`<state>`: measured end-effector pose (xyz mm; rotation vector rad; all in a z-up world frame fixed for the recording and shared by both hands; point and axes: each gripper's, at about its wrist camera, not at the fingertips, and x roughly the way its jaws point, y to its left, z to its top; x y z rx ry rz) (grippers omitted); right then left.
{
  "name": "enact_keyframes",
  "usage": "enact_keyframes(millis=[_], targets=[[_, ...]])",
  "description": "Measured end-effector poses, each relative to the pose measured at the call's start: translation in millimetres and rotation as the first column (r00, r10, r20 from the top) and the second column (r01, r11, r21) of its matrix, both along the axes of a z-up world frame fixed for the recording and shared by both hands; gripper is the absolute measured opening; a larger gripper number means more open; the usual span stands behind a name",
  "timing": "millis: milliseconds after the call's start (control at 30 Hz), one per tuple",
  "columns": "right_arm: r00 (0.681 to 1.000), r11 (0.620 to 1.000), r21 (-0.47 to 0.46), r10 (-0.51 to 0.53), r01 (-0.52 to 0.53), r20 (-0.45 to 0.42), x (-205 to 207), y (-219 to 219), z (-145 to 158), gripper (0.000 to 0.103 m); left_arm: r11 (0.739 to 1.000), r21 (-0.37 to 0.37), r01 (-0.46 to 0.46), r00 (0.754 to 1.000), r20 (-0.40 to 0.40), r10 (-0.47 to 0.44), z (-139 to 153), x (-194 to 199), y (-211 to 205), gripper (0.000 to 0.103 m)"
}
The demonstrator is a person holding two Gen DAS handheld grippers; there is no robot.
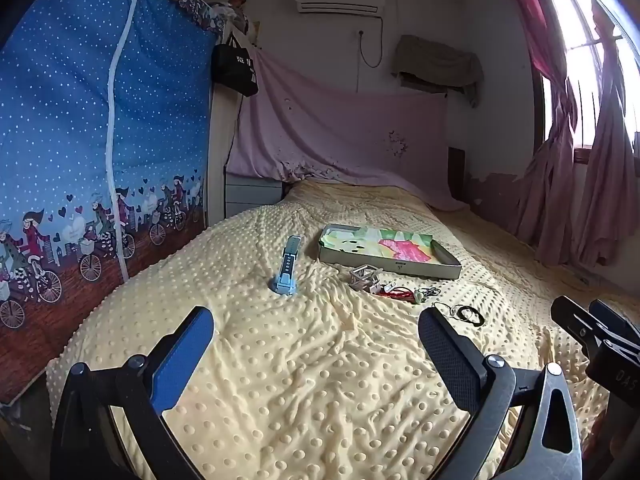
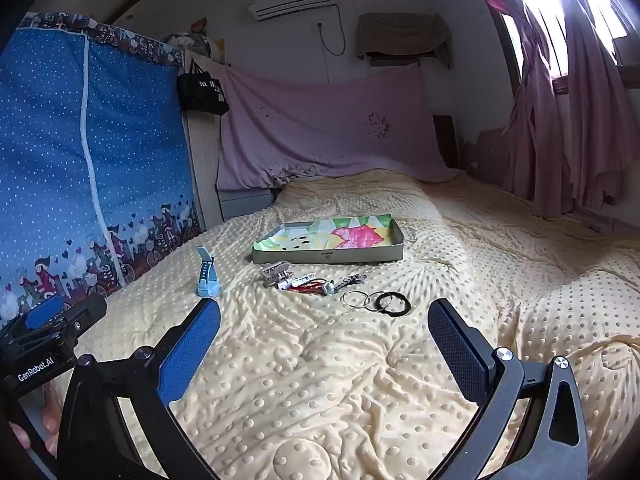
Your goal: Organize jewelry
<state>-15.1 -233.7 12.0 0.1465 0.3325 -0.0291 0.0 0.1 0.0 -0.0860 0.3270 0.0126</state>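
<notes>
Right wrist: rings (image 2: 376, 301) beyond spread fingers (image 2: 188, 354), untouched; tray (image 2: 328, 256) farther.

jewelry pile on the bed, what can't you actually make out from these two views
- Jewelry pile: too small and tangled in both views to name single pieces.
- Hoops and black bands: overlapping in the right wrist view; the left wrist view has its own right finger covering part of them, so no count.
- Tray: near wall hides part of its floor.
- Blue watch: face not visible, too small.
</notes>
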Motion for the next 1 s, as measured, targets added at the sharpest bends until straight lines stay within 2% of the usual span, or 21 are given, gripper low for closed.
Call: enact_keyframes(millis=[1000], targets=[[1.0, 1.0, 0.006, -0.002, 0.002, 0.009, -2.3, 1.9, 4.3, 0.102, 1.0, -0.005, -0.001, 1.0, -0.011, 0.001, -0.1, 0.9, 0.6, 0.103]])
